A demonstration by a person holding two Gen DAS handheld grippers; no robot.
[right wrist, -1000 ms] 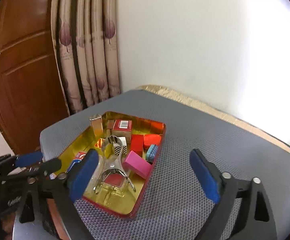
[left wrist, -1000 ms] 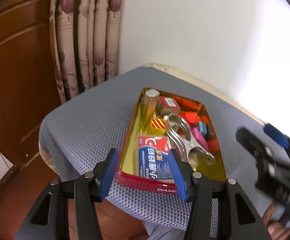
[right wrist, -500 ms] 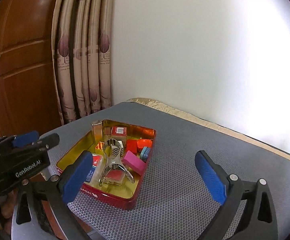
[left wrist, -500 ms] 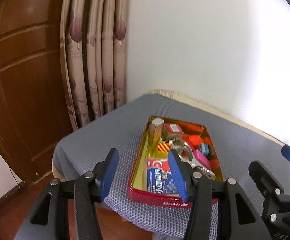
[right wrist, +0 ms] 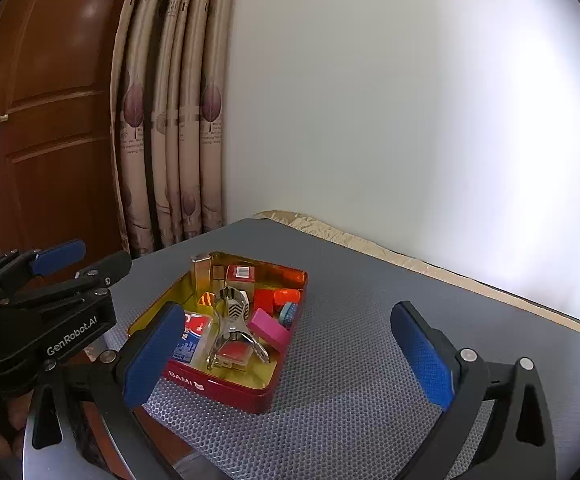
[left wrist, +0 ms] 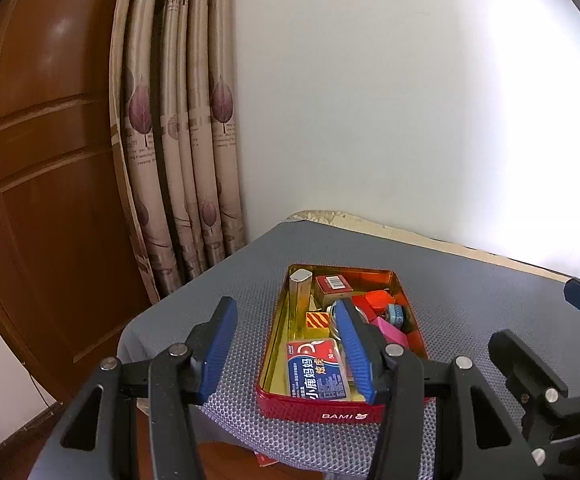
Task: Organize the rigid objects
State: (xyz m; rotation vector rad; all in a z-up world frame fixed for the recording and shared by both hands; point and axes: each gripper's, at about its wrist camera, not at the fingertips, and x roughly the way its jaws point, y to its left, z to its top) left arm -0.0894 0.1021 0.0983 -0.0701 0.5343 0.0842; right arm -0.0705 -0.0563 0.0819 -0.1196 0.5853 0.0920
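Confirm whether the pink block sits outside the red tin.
No, the pink block lies inside the red tin, beside the metal clip.

One red tin (right wrist: 226, 386) on one grey-matted table (right wrist: 349, 392). Inside: one blue-red medicine box (left wrist: 317, 370), one metal clip tool (right wrist: 232, 332), one pink block (right wrist: 270, 330), one gold rectangular tube (left wrist: 299, 300), one barcoded red box (left wrist: 331, 286); red blocks uncountable. Two tools: left tool (left wrist: 286, 346), right tool (right wrist: 290, 354).

Red tin (right wrist: 226, 386) sat open on my grey mat, packed: metal clip (right wrist: 232, 330), pink block (right wrist: 269, 330), blue-red box (left wrist: 317, 372), upright gold case (left wrist: 300, 300).
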